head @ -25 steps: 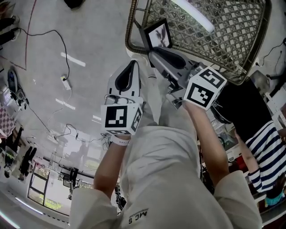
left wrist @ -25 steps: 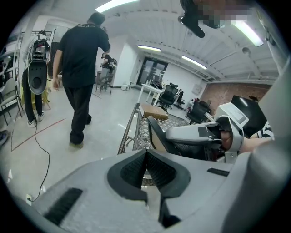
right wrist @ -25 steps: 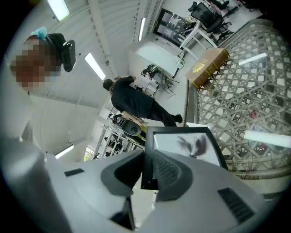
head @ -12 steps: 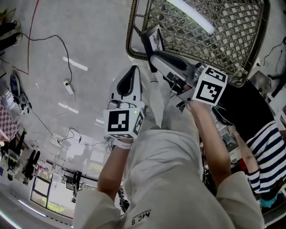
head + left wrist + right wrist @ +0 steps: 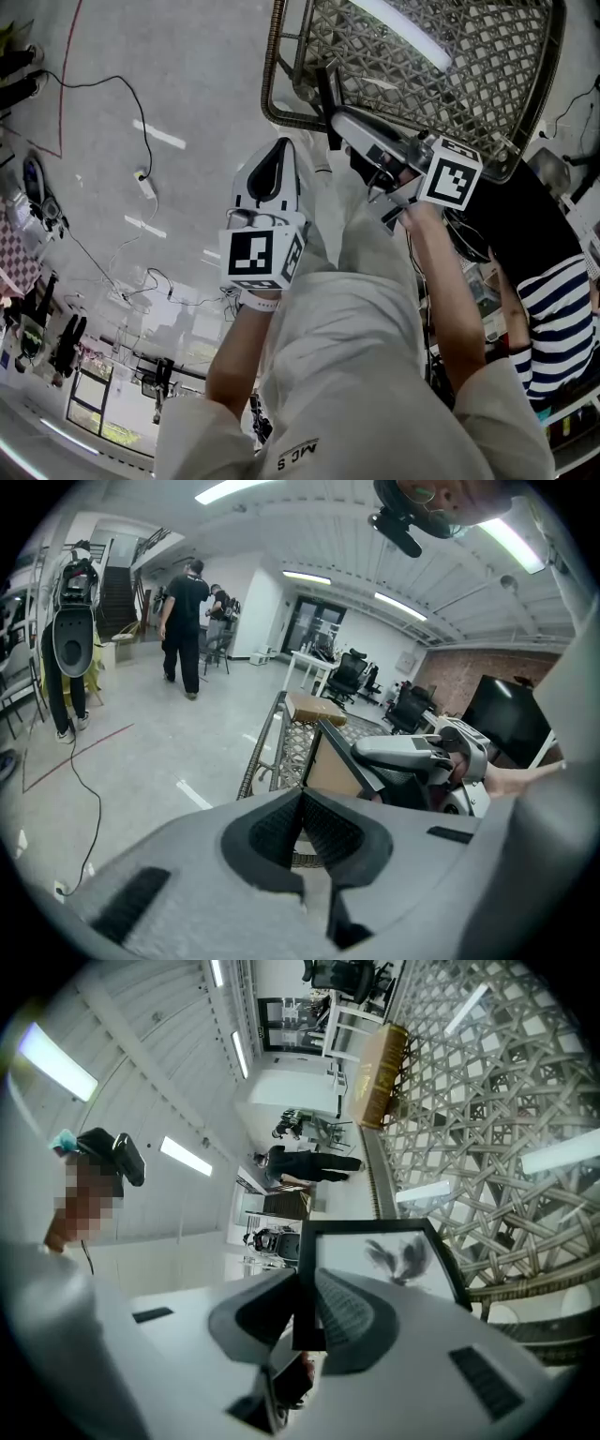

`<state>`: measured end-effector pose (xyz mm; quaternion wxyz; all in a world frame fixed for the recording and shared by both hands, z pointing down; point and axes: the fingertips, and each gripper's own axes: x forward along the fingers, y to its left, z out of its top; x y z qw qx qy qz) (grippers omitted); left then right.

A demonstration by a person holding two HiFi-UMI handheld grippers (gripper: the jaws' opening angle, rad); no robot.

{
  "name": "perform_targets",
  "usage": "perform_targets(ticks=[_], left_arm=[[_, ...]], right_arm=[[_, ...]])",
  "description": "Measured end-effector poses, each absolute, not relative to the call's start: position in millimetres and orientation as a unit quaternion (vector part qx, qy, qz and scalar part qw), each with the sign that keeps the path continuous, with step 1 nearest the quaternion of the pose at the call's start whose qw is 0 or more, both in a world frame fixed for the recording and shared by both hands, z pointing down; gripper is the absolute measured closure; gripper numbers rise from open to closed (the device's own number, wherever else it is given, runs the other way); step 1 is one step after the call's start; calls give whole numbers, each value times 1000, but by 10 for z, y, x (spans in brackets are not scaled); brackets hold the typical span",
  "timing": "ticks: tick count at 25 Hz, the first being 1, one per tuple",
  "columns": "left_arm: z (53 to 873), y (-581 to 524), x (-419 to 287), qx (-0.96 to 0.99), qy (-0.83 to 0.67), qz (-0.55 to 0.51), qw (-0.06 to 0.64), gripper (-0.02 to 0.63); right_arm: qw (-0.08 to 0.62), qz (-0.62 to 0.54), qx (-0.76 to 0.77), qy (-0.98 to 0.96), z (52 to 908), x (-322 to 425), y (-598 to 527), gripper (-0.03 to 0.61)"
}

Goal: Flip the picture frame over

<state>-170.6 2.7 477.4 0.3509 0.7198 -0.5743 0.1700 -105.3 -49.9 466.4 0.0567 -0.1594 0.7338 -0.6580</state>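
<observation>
right tongs [image 5: 305, 1297] hold frame [image 5: 375, 1252], seemingly on-edge

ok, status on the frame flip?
Left gripper shut, empty. Right gripper shut on frame edge. Frame tilted up over lattice table. Box at far end, clear.

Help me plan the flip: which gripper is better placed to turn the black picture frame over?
Right. The right gripper is shut on the rim of the black rectangular picture frame, so it could likely turn it by rotating. The left gripper has its jaws together, empty, apart from the frame.
</observation>
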Motion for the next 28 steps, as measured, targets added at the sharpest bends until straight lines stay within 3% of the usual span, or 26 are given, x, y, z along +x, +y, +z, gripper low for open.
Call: perform_targets(ticks=[13, 28], left_arm=[[4757, -9, -1544, 729, -562, 176, 349, 589], [4751, -10, -1288, 742, -548, 182, 342, 589]], right_arm=[[80, -656, -172, 731, 4635, -837, -553, 500], [53, -594, -224, 771, 4620, -369, -644, 505]])
